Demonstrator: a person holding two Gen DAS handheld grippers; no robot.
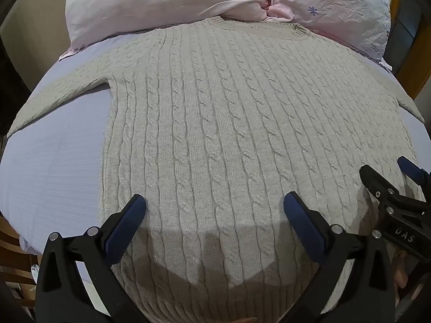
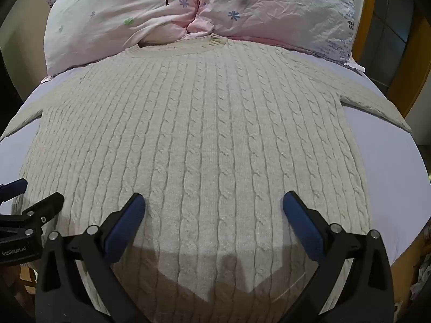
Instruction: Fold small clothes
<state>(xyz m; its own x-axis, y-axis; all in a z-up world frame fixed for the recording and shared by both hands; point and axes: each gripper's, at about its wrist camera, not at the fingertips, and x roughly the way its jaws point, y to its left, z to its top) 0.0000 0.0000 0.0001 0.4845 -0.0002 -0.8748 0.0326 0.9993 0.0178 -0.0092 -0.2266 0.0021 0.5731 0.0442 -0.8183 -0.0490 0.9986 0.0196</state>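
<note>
left tongs (image 1: 214,210): released, blue pads spread wide, nothing between them, poised over the lower body of the sweater (image 1: 215,123). right tongs (image 2: 214,210): likewise released and empty, over the same lower panel, just beside the left pair.

the sweater lies flat and face up on the bed sheet (image 1: 54,167), collar toward the pillows (image 1: 150,2), hem toward the tongs, both sleeves spread outward, the left sleeve (image 1: 62,94) and right sleeve (image 2: 377,107) each reaching near the mattress edges. no fold is made yet.

handling, as judged: a thick cable knit, soft and limp, moderately heavy for its size, grippy rather than slippery, not fragile but liable to stretch or snag if dragged. best hold appears to be the left sleeve cuff or shoulder seam first, then the right, then the ribbed hem corners.

surface: pale lilac sheet, smooth, slightly yielding. room: two crumpled pink floral pillows at the head, wooden frame (image 2: 409,80) at the right edge, dim surroundings.
</note>
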